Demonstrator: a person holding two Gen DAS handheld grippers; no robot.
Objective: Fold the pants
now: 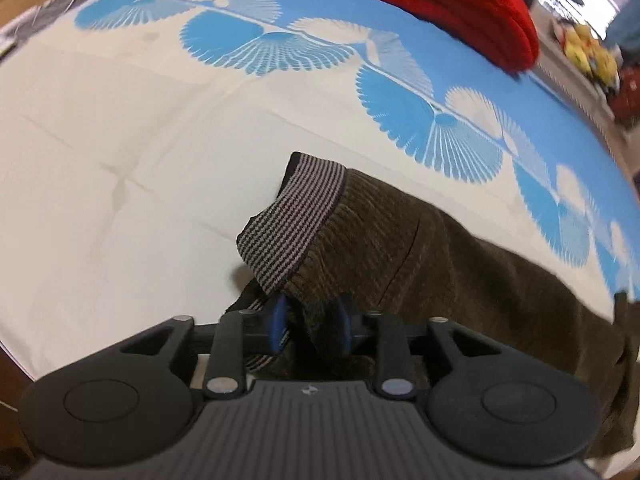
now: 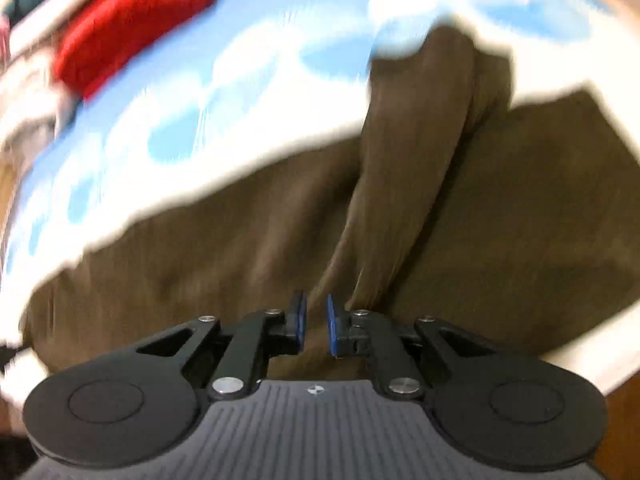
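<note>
Brown corduroy pants [image 1: 420, 248] with a striped grey waistband [image 1: 296, 220] lie on a white and blue bedsheet [image 1: 120, 160]. My left gripper [image 1: 312, 320] is shut on the waistband end, with cloth bunched between its blue pads and the waistband lifted off the sheet. In the blurred right wrist view the pants [image 2: 240, 248] spread across the sheet [image 2: 168, 92], with one leg folded over as a raised ridge [image 2: 416, 152]. My right gripper [image 2: 316, 328] hovers just above the cloth, its blue pads a small gap apart with nothing between them.
A folded red garment [image 1: 452, 4] lies at the far side of the bed and also shows in the right wrist view [image 2: 132, 20]. Yellow items [image 1: 588, 48] sit beyond the bed at the far right. A wooden bed edge [image 2: 624, 420] shows at lower right.
</note>
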